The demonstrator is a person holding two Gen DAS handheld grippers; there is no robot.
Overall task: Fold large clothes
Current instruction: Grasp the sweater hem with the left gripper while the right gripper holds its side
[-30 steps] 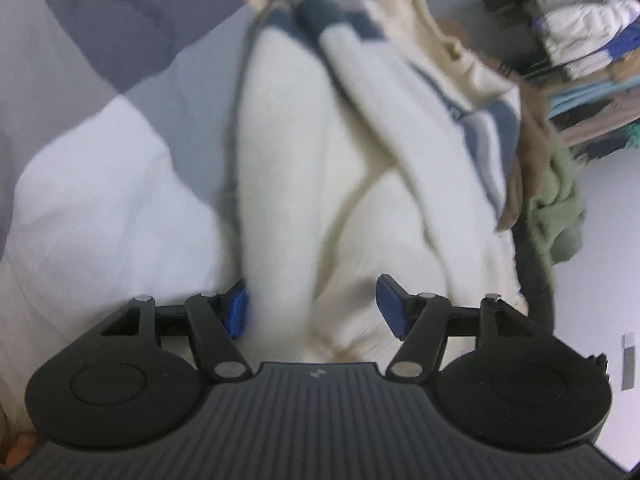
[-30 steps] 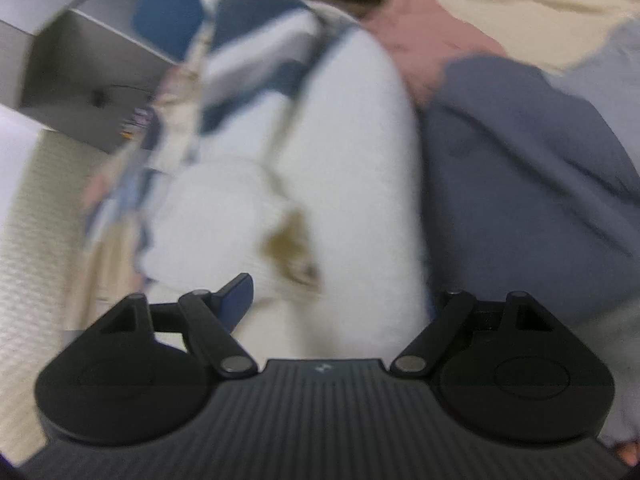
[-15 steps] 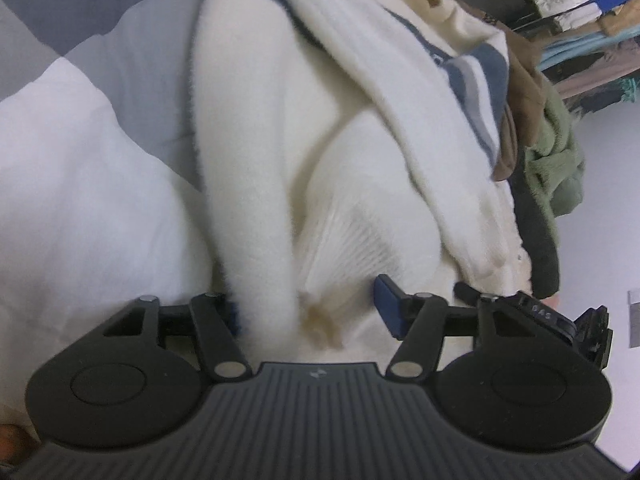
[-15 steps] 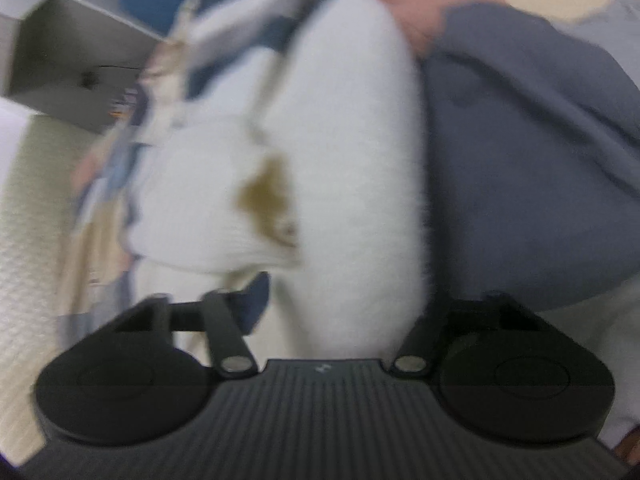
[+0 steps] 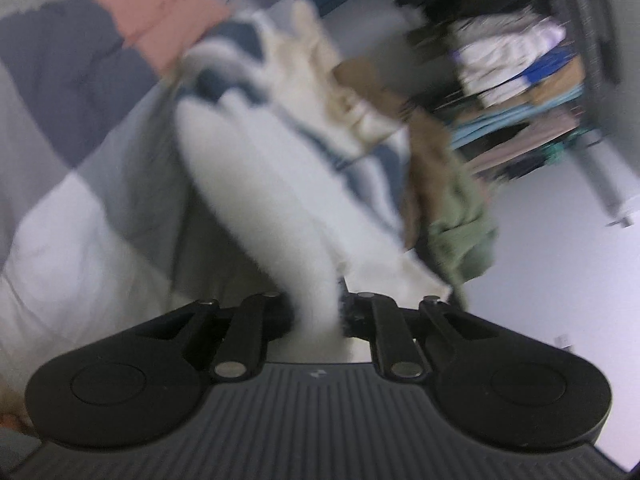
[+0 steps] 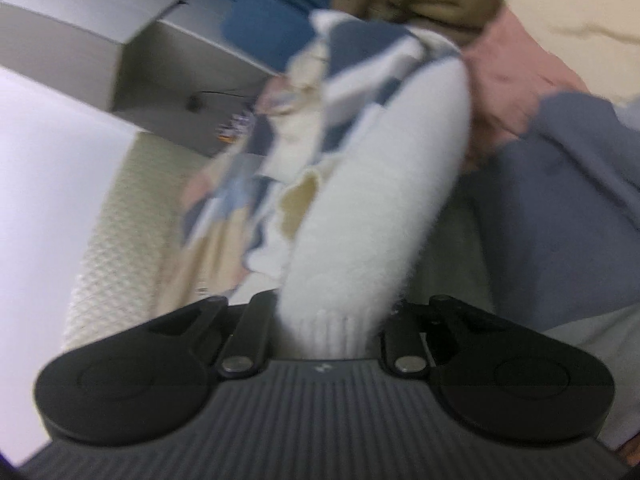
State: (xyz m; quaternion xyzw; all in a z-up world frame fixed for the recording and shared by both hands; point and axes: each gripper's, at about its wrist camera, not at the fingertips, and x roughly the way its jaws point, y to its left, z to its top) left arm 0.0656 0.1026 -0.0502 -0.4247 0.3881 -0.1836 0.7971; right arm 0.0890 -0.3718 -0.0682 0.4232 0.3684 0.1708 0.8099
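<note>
Only left view is showing clothes rack, upper right. Left gripper and right gripper are both closing, pinching white sweater.

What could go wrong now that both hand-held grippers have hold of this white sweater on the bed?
1. The left hand-held gripper, jaws closing, pinches only a narrow fold of the white sweater; it could slip out.
2. The right hand-held gripper, also closing, holds the ribbed cuff, which may stretch.
3. The sweater lies against a pile of clothes and could drag them along.
</note>
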